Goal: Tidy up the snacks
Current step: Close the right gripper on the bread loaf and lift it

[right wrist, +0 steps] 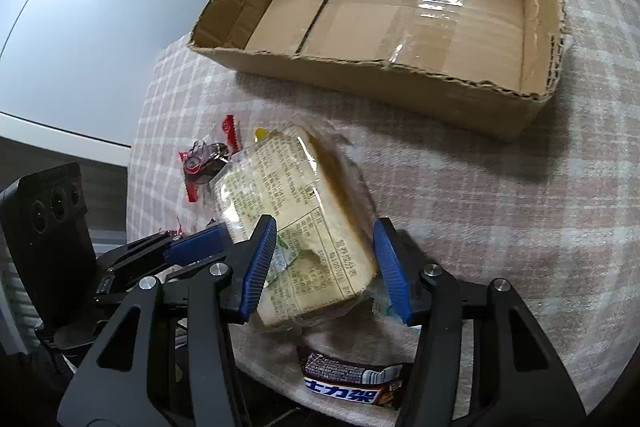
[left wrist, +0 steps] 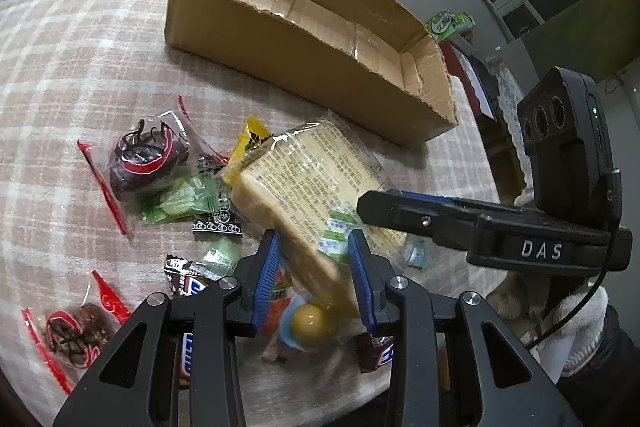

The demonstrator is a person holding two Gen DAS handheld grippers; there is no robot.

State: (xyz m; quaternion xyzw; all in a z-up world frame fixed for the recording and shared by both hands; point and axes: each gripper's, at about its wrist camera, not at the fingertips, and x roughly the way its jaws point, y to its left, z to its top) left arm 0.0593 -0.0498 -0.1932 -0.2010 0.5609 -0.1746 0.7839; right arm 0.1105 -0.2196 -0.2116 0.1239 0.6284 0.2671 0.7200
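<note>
Clear plastic wraps the sandwich bread pack [left wrist: 304, 183], which lies tilted on the checked cloth [left wrist: 80, 67] among small snacks, in front of the box; the left gripper [left wrist: 316, 267] clenches its near end, while the right gripper [right wrist: 326, 267] straddles it with the right pad seemingly not touching yet. Best is to lift it level; the cardboard box [right wrist: 400, 83] is empty, only tape shows on its floor.

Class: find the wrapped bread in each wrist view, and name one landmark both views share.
Left wrist: the bread is lower centre, its near end between the blue fingers.
Right wrist: the bread is centre-left, between that gripper's fingers.
Shared landmark: the cardboard box, behind the bread in both.
</note>
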